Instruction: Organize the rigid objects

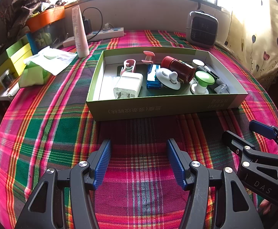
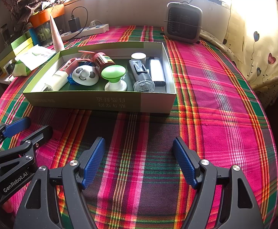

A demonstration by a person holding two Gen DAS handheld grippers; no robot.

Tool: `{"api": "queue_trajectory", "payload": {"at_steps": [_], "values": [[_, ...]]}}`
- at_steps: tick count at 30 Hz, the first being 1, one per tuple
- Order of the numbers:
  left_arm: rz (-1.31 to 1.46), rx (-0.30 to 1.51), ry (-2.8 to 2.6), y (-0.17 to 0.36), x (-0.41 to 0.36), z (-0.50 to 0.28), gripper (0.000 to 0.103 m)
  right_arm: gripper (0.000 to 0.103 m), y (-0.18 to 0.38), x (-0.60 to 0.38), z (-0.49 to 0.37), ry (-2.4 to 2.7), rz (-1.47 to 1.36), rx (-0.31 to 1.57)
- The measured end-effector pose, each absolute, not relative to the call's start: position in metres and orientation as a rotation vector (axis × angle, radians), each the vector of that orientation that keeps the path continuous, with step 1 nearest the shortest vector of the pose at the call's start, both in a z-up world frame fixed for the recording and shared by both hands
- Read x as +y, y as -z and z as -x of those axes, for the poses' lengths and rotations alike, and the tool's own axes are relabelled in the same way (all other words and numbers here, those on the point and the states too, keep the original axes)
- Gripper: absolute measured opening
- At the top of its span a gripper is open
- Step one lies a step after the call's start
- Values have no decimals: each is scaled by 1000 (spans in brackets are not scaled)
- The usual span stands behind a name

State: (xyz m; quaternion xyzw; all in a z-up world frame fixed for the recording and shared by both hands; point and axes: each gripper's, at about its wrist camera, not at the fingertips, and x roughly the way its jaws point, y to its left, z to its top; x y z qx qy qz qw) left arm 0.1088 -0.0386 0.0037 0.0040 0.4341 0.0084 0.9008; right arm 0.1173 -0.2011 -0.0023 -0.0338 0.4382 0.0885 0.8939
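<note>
Two open claws (image 1: 139, 145) (image 2: 139, 143), one box (image 1: 165, 106)

A cardboard box (image 1: 165, 105) sits on the plaid cloth (image 1: 62, 133), holding a charger (image 1: 128, 85) at left and a jar (image 1: 179, 69) behind a mushroom-shaped knob (image 1: 203, 81); a heater (image 1: 202, 29) stands behind.

The left gripper (image 1: 139, 145) hovers with jaws wide apart and empty over the plaid cloth (image 1: 43, 133), near the green box (image 1: 158, 106). Inside lie a white charger (image 1: 128, 85), blue case (image 1: 153, 78), red jar (image 1: 178, 69) and green-topped knob (image 1: 203, 80). The right gripper (image 1: 242, 131) sits at the right edge, also empty
</note>
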Motion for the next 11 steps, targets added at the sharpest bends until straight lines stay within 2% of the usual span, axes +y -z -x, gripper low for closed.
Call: {"api": "queue_trajectory", "payload": {"at_steps": [11], "values": [[-9,898,-17,-4,-37,-109,59,73,2,-201,-117,-184,70,909]]}}
